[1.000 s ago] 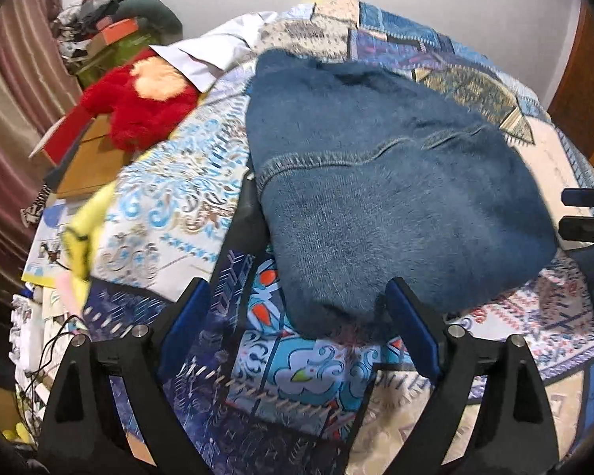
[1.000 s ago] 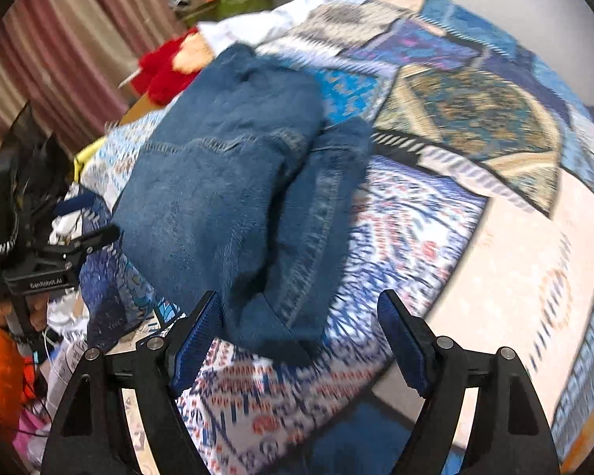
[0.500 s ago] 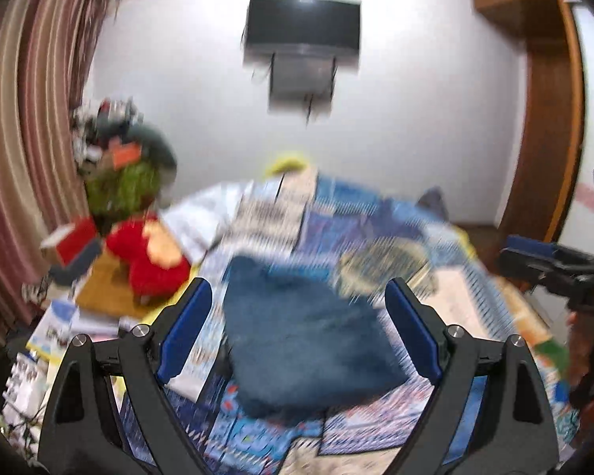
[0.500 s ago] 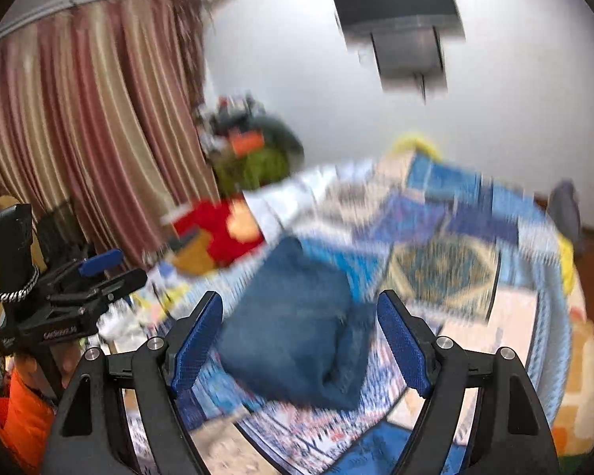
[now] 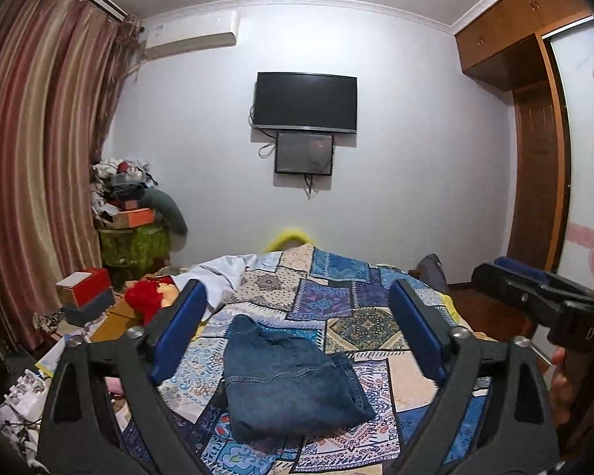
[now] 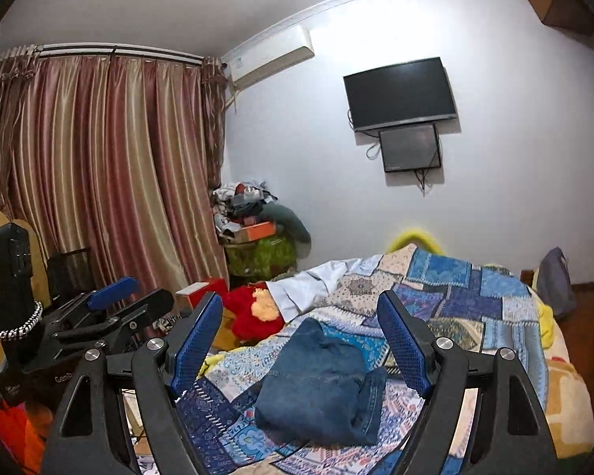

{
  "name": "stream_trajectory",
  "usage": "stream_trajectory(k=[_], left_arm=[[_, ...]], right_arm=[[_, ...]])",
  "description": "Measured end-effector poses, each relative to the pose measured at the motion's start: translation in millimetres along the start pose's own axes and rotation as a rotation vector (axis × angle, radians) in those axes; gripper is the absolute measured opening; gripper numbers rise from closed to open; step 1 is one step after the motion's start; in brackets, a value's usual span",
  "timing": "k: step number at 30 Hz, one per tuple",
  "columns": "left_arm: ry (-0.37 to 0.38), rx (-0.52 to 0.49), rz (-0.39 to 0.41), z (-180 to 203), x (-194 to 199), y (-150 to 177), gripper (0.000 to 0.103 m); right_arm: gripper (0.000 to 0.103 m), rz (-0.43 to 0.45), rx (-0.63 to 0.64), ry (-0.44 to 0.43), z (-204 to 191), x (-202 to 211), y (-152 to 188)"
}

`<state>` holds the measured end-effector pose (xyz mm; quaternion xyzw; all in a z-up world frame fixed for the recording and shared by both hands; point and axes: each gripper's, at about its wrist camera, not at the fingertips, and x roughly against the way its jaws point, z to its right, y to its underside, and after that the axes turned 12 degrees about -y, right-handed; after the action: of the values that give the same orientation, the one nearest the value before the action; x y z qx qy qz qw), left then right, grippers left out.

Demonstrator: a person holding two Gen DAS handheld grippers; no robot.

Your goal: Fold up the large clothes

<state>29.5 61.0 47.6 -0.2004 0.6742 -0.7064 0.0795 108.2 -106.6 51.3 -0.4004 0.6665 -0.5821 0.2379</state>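
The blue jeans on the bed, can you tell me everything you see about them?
The blue denim jeans are folded into a thick, soft bundle with lighter stitched seams across the top. A folded edge sticks out on the right side, most clearly in the right wrist view. They lie flat on the colourful patchwork bedspread, near its front edge. Only the bedspread touches them; no gripper holds them.

Wall television (image 5: 305, 102), striped curtains (image 6: 99, 166), perhaps a red plush toy (image 6: 253, 310)
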Motion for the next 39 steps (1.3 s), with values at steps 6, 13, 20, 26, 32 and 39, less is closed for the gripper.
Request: stream_trajectory(k=[6,13,20,26,32,39], left_arm=[[-0.019,-0.004,-0.022,-1,2,9,0.103],[-0.013,0.010,-0.036,-5,0,12,0.103],[-0.016,0.009,-0.036,-4,0,13,0.103],[-0.010,0.001,-0.043,-6,-3,14,0.103],[-0.001,0.004,-0.052,-6,-9,13,0.103],[0.004,0.014,-0.065,-10,-14,16,0.103]], right_arm=[[0.103,-0.014,-0.037,0.053,-7,8,13],[0.103,-0.040,-0.019,0.117,-8,3,18],[0.103,-0.045,-0.011,0.124,-6,-1,21],[0.103,-0.057,-0.014,0.123,-5,-6,22],[0.103,-0.064,-0.014,0.123,-6,-10,24],[0.103,-0.073,-0.011,0.130,-3,-14,25]])
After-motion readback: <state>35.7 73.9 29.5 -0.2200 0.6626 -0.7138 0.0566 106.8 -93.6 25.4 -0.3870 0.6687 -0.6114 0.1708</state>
